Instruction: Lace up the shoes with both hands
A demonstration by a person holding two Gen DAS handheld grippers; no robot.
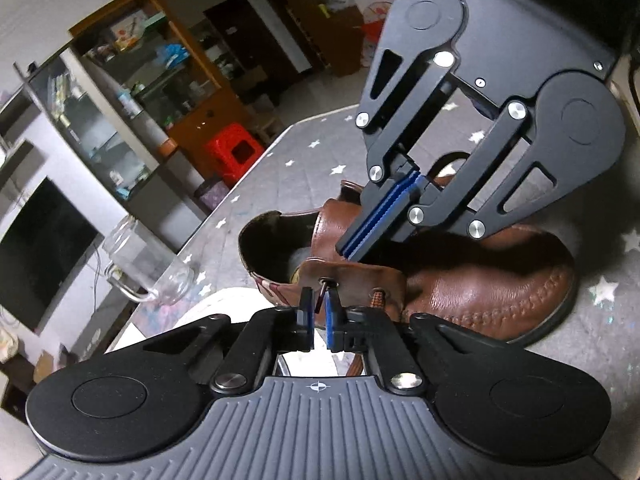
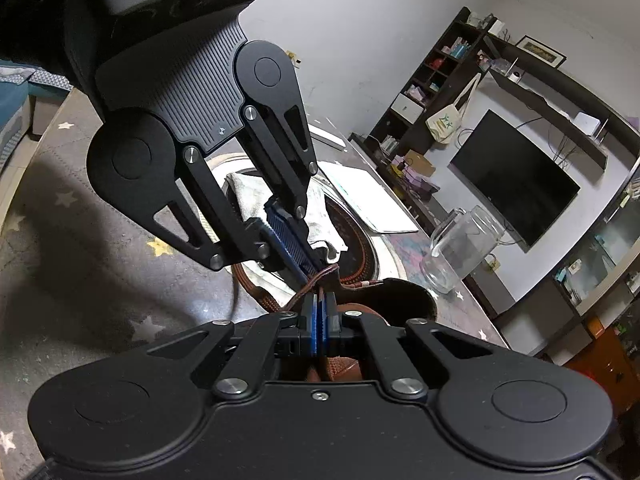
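Observation:
A brown leather shoe lies on the star-patterned mat, toe to the right. My left gripper is at the shoe's near eyelet flap, its jaws a small gap apart around the dark lace tip that pokes out of an eyelet. My right gripper comes down from above onto the shoe's tongue area with jaws closed. In the right wrist view my right gripper is shut on the brown lace, and my left gripper meets it from above.
A clear glass jar lies on its side left of the shoe, also in the right wrist view. A white cloth lies on a round mat behind the shoe. Shelves, a TV and a red stool stand beyond the table.

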